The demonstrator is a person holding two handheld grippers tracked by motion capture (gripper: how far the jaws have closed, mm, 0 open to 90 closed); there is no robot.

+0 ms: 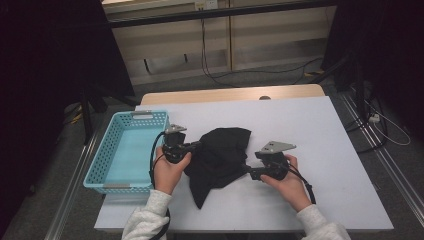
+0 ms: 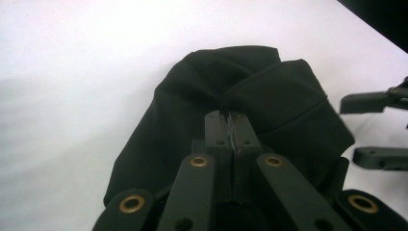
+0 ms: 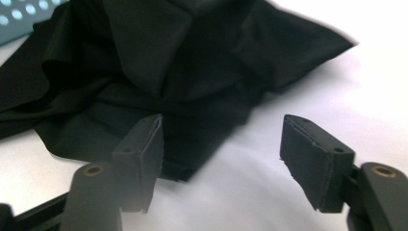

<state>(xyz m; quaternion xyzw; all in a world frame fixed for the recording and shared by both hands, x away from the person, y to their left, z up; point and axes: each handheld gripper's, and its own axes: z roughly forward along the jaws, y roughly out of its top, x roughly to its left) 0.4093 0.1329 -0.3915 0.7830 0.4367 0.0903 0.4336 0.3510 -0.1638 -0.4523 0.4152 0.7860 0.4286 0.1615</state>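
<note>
in the high view a black cloth (image 1: 218, 155) lies crumpled in the middle of the frame on the white table (image 1: 325, 150), its lowest corner tapering to a point toward the bottom edge. just to its left, at the left rim of the table, stands a light blue basket (image 1: 111, 165) with perforated walls. the left gripper (image 1: 196, 145) comes in from the lower left in the person's hand and meets the cloth's left edge; in the left gripper view its jaws are pressed together with a fold of the black fabric pinched between the pads (image 2: 232, 126), the cloth (image 2: 250, 110) bunching up beyond them in the centre of that frame. the right gripper (image 1: 248, 170) sits at the cloth's right edge, centre right of the high view. in the right gripper view its jaws stand apart, one pad (image 3: 142, 154) at the hem of the cloth (image 3: 183, 62), the other over bare table at lower right, nothing squeezed between them.
</note>
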